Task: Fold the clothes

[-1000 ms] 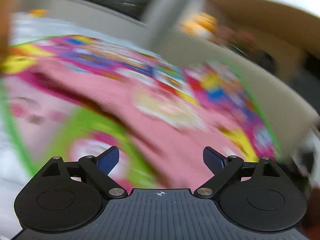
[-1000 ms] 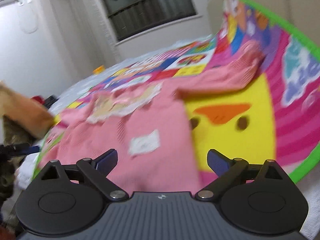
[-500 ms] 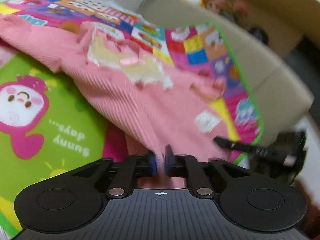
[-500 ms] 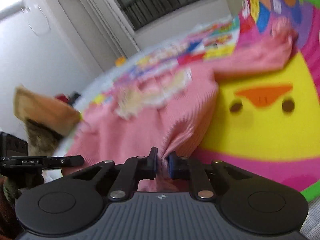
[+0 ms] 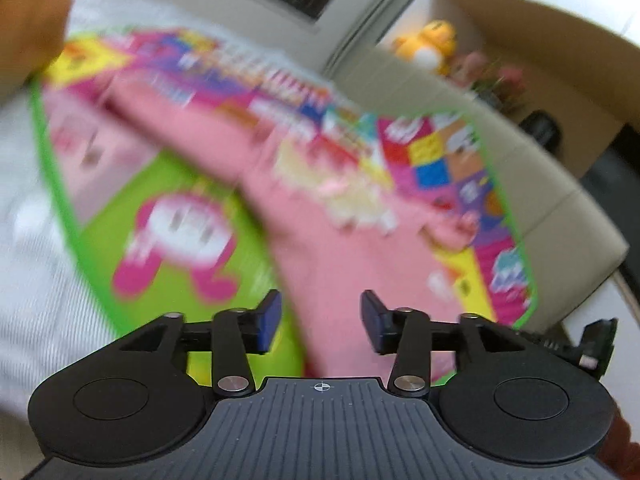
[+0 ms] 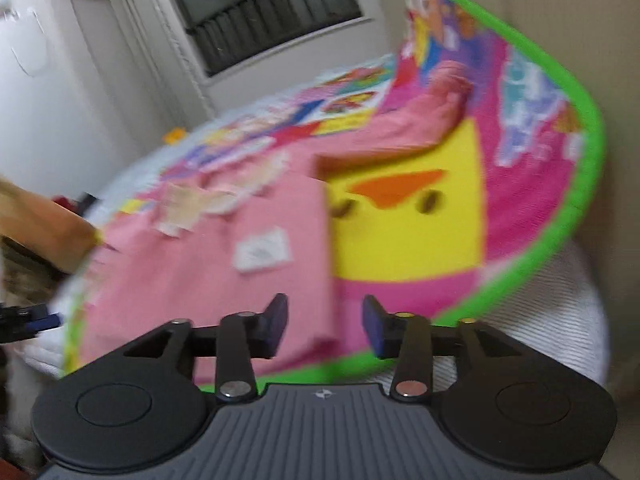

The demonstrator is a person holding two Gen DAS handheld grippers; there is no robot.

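A big cartoon play mat (image 6: 532,184) with a bright green border fills both views, yellow chick face on one side and a pink character on a green patch on the other, laid over a white ribbed cover (image 5: 36,280). Spread flat across the middle of it lies the pink top (image 6: 224,280), one sleeve stretched out over the chick panel, a pale lacy collar at the far end and a small white label (image 6: 262,254) on its body. Both views are blurred. The right gripper (image 6: 325,326) hangs over the top's near edge, blue pads apart, gripping nothing. The left gripper (image 5: 320,320) hovers over the pink fabric too, fingers spread and empty. A yellow plush toy (image 5: 428,46) sits beyond the mat
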